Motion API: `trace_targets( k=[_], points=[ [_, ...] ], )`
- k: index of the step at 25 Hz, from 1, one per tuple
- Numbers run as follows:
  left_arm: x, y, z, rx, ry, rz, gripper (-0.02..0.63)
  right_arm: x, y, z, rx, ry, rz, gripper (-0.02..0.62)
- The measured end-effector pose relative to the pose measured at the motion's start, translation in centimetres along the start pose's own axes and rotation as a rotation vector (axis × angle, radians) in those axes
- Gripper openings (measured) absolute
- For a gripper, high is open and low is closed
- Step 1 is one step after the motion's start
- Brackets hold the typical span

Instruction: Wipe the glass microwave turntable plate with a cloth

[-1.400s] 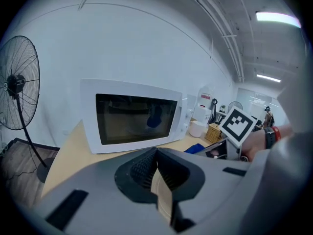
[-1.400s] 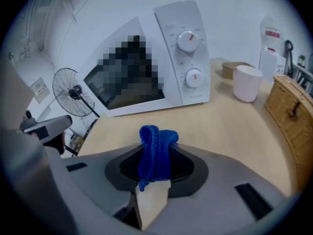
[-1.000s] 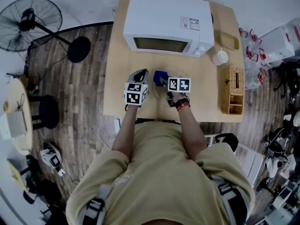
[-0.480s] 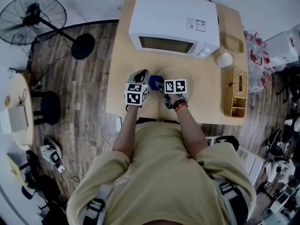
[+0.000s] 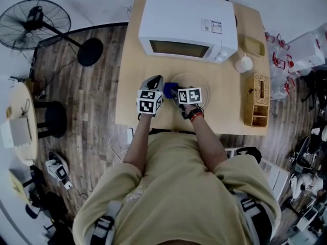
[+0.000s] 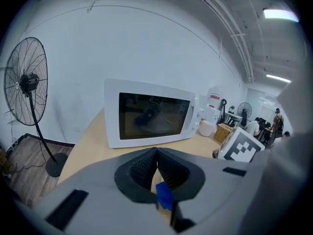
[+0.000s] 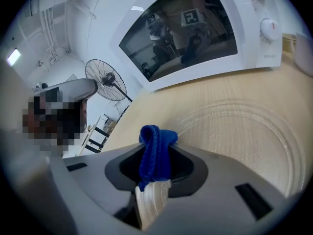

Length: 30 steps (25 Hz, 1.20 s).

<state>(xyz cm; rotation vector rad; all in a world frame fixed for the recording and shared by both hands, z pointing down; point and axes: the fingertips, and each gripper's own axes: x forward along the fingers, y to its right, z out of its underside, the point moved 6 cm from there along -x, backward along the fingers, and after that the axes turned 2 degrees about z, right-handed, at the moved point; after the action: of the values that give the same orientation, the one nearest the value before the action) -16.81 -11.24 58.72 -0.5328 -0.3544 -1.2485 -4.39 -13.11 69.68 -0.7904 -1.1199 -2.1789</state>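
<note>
The clear glass turntable plate [image 5: 200,86] lies flat on the wooden table [image 5: 133,60] in front of the white microwave [image 5: 186,24]; in the right gripper view the plate [image 7: 244,131] fills the tabletop ahead. My right gripper [image 5: 174,93] is shut on a folded blue cloth [image 5: 170,90] at the plate's left rim. The cloth [image 7: 157,136] bunches out between the jaws of the right gripper [image 7: 155,160]. Just to the left, my left gripper [image 5: 155,80] hovers over bare table. In its own view the left gripper [image 6: 156,153] has its jaws pressed together, pointing at the microwave [image 6: 151,119].
A white cup [image 5: 243,64] and a small tan tray [image 5: 254,46] stand right of the microwave. A wicker basket [image 5: 257,100] sits at the table's right edge. A floor fan [image 5: 36,22] stands left of the table.
My right gripper with the blue cloth has slid a little left and toward me, across to the plate's left rim. The left gripper has stayed in place.
</note>
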Motion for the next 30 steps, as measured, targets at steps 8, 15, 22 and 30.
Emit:
trace_targets(
  k=[8,15,22,30],
  points=[
    [1.0,1.0,-0.2,0.015,-0.011,0.027,0.020,-1.2,1.7,0.0,0.046,0.022,0.027,0.117],
    [1.8,2.4,-0.8,0.034,-0.006,0.059,0.020,-2.5,3.2,0.2,0.069,0.035,0.051,0.117],
    [2.9,3.6,-0.9,0.041,-0.010,0.084,0.021,-3.6,4.5,0.3,0.074,0.054,0.073,0.117],
    [3.2,4.7,-0.9,0.053,-0.010,0.093,0.021,-4.6,5.5,0.7,0.091,0.063,0.090,0.117]
  ],
)
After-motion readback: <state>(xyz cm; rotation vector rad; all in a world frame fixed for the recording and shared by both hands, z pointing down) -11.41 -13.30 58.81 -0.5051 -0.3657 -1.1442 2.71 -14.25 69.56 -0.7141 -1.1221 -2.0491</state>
